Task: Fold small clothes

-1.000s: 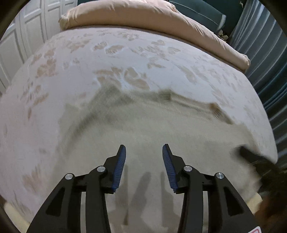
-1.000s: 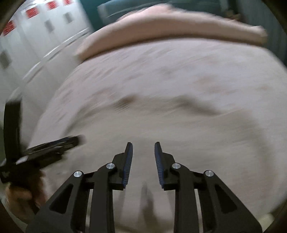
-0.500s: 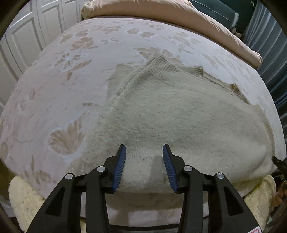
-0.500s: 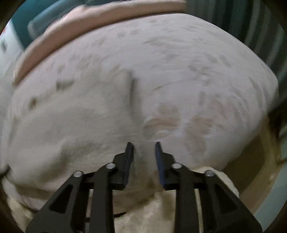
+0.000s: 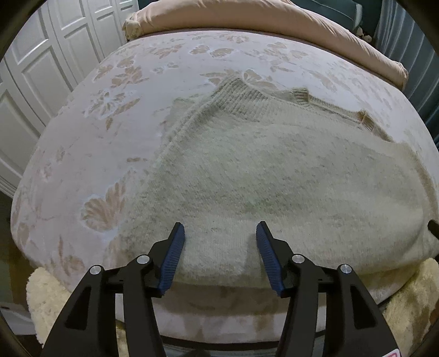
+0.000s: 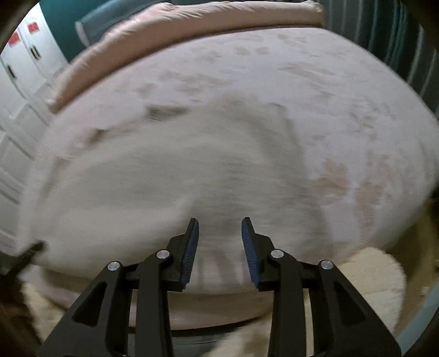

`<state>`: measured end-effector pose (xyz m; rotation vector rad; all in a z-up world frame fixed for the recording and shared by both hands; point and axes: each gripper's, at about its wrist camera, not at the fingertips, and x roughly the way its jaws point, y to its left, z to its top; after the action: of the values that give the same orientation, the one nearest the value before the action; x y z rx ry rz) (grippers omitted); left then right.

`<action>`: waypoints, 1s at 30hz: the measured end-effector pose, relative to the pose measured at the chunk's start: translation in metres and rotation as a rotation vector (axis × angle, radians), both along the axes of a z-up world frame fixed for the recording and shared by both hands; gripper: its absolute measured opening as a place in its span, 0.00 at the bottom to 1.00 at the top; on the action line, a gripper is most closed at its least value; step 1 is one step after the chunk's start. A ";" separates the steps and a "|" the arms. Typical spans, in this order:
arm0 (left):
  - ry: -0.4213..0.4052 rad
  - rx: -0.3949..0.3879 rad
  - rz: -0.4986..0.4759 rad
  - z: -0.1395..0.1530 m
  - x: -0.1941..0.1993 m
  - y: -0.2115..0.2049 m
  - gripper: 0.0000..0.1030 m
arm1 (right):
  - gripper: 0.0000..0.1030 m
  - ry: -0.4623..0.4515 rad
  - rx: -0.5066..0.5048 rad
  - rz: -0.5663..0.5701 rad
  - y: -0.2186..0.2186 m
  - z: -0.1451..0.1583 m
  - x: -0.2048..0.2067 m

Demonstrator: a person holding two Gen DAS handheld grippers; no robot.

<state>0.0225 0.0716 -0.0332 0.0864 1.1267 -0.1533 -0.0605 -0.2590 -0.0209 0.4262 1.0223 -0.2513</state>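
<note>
A cream knitted sweater (image 5: 274, 175) lies spread flat on the bed, its ribbed hem (image 5: 241, 104) at the far side and its near edge at the bed's front. My left gripper (image 5: 219, 233) hovers over that near edge; its jaws are opening and nothing is between them. The right wrist view is blurred by motion. There the sweater (image 6: 153, 186) fills the left and middle, and my right gripper (image 6: 219, 228) hangs above its near right part, jaws opening with nothing between them. The other gripper's dark tip (image 6: 33, 247) shows at the left edge.
The bed has a pale floral cover (image 5: 109, 115) and a folded tan duvet (image 5: 274, 24) across its far end. White panelled doors (image 5: 35, 77) stand left, teal curtains (image 6: 397, 49) right. A fluffy cream rug (image 5: 46, 291) lies on the floor below the bed's front edge.
Both views swung across the bed toward its front edge. The sweater came into sharp view under my left gripper. Both grippers' jaws stand wider apart than before.
</note>
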 end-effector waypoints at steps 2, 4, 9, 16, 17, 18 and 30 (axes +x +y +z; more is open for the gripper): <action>0.000 0.004 0.000 -0.002 0.000 -0.001 0.54 | 0.31 0.016 -0.008 0.059 0.015 -0.010 0.012; -0.002 0.010 -0.001 -0.002 -0.002 -0.002 0.54 | 0.33 0.069 -0.024 0.103 0.032 -0.036 0.025; -0.002 0.009 -0.004 -0.002 -0.005 -0.003 0.55 | 0.35 0.063 -0.079 0.097 0.044 -0.023 0.034; 0.000 -0.004 0.006 -0.005 -0.006 -0.005 0.59 | 0.37 0.090 0.028 0.203 0.072 -0.028 0.037; -0.002 -0.005 0.006 -0.005 -0.006 -0.005 0.60 | 0.39 0.119 0.002 0.214 0.079 -0.041 0.040; 0.000 -0.005 0.003 -0.005 -0.006 -0.005 0.60 | 0.41 0.120 -0.033 0.221 0.084 -0.044 0.041; 0.016 -0.183 0.120 0.016 -0.024 0.049 0.60 | 0.42 0.006 -0.113 0.204 0.092 0.015 0.081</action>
<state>-0.0011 0.1205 -0.0174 -0.1450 1.1258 -0.1495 0.0203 -0.1667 -0.0060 0.2172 1.0435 -0.1262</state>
